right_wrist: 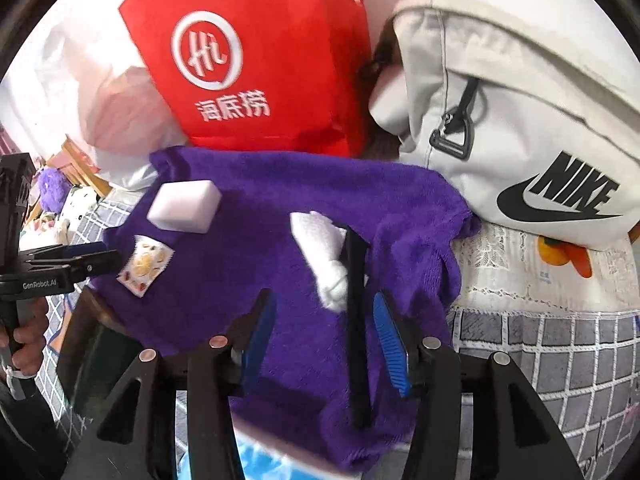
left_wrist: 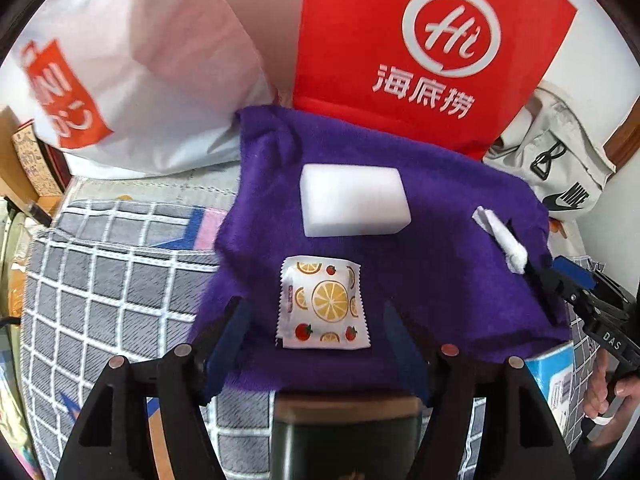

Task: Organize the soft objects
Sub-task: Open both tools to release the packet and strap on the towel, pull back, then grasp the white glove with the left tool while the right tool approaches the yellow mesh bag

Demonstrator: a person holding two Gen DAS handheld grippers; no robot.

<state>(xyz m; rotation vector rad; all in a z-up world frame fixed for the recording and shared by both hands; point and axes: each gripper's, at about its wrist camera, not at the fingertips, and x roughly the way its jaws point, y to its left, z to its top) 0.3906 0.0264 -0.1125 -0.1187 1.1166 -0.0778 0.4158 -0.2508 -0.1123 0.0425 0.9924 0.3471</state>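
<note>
Right now a purple towel (left_wrist: 420, 280) lies spread over a grey checked cover (left_wrist: 100, 280), and three soft things sit on it: a white sponge (left_wrist: 354, 200) toward the far side, a fruit-print packet (left_wrist: 322, 304) nearer, and a rolled white tissue (right_wrist: 324, 256) off to the right. Both grippers hover over the near edge of the towel, pointing steeply down. On the left gripper (left_wrist: 316, 344) the jaws stand apart on either side of the packet, pads clear of it, holding nothing. On the right gripper (right_wrist: 324, 344) the jaws are also parted and empty; a black strip (right_wrist: 358, 320) lies on the towel between them, its far end beside the tissue. Behind the towel lean a red bag (left_wrist: 424, 48), a white plastic bag (left_wrist: 140, 68) and a pale backpack (right_wrist: 520, 120)
</note>
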